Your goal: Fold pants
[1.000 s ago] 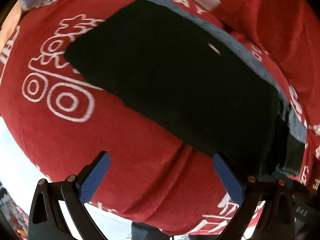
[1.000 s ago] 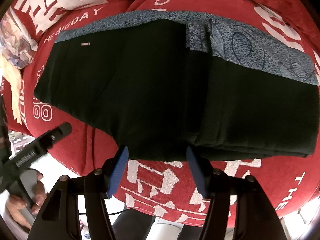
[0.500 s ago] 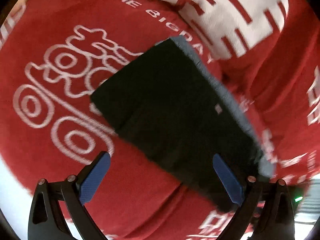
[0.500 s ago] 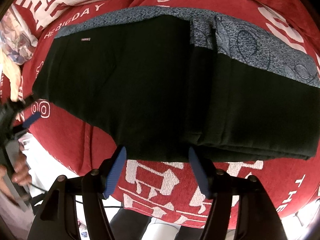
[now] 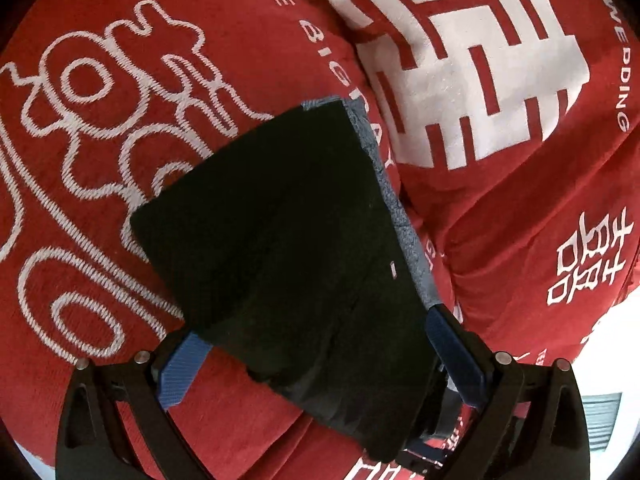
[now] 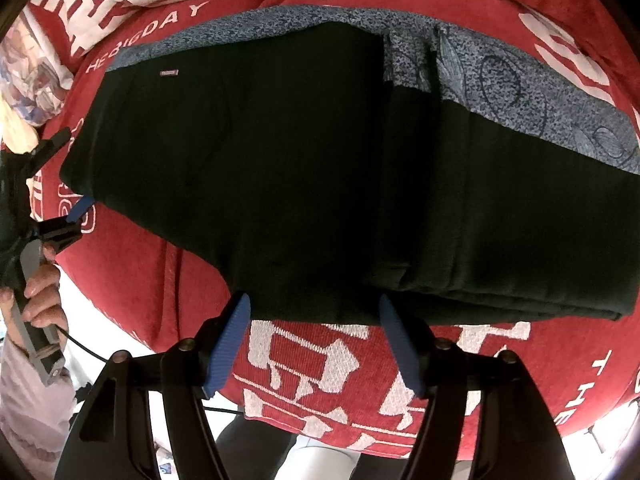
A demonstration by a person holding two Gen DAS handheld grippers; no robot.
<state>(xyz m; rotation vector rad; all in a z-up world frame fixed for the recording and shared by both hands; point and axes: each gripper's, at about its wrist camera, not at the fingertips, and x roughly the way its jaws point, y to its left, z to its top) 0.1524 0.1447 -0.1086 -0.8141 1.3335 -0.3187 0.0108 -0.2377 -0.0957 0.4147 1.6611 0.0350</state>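
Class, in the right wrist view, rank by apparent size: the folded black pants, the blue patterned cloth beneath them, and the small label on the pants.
1. Folded black pants
2. Blue patterned cloth
3. Small label

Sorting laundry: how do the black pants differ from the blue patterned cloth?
The black pants are plain; the blue patterned cloth is speckled. The pants lie on top, in full view; the cloth shows only as a strip along their far edge. Both rest on the red blanket.
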